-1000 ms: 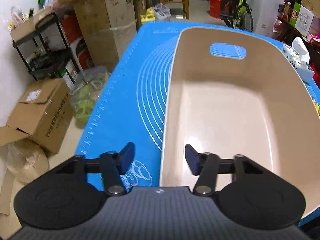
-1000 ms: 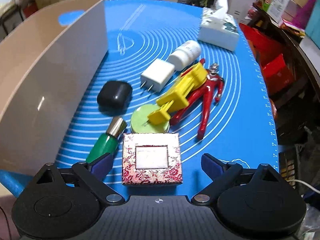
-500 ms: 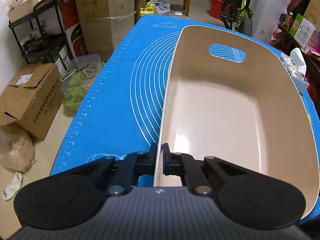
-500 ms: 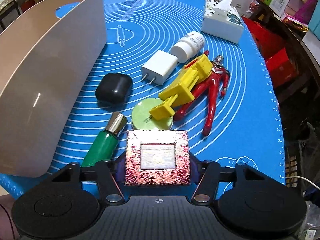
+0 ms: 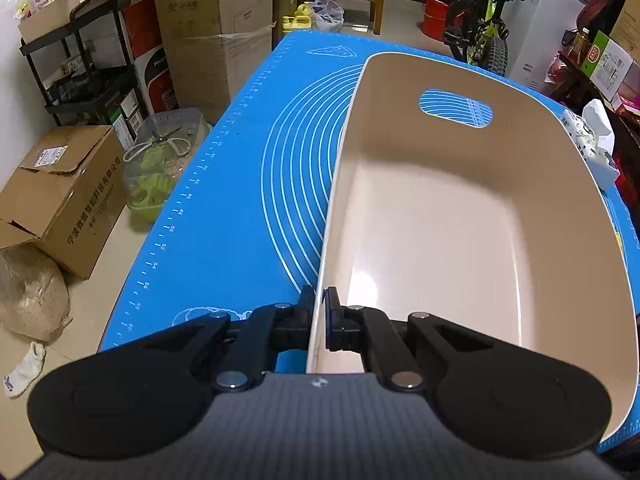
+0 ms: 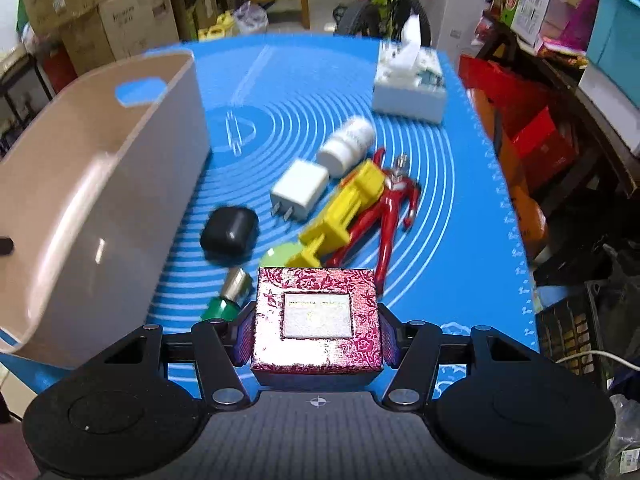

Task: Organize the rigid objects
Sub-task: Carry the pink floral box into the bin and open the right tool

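My left gripper (image 5: 319,312) is shut on the near left rim of the empty beige bin (image 5: 440,232), which stands on the blue mat (image 5: 240,220). My right gripper (image 6: 317,336) is shut on a red patterned box (image 6: 317,316) and holds it lifted above the mat. Beyond it lie a green bottle (image 6: 226,300), a black case (image 6: 229,229), a white charger (image 6: 299,190), a white pill bottle (image 6: 347,146), a yellow toy (image 6: 340,216), a red figure (image 6: 394,208) and a green disc (image 6: 280,258). The bin (image 6: 92,200) is to the left.
A tissue box (image 6: 410,82) stands at the mat's far right, also seen in the left wrist view (image 5: 592,140). Cardboard boxes (image 5: 60,196), a rack (image 5: 80,60) and a clear container (image 5: 164,160) are on the floor left of the table. A crate (image 6: 572,332) sits to the right.
My left gripper closed on the bin's rim. My right gripper closed on the patterned box and lifted it off the mat.
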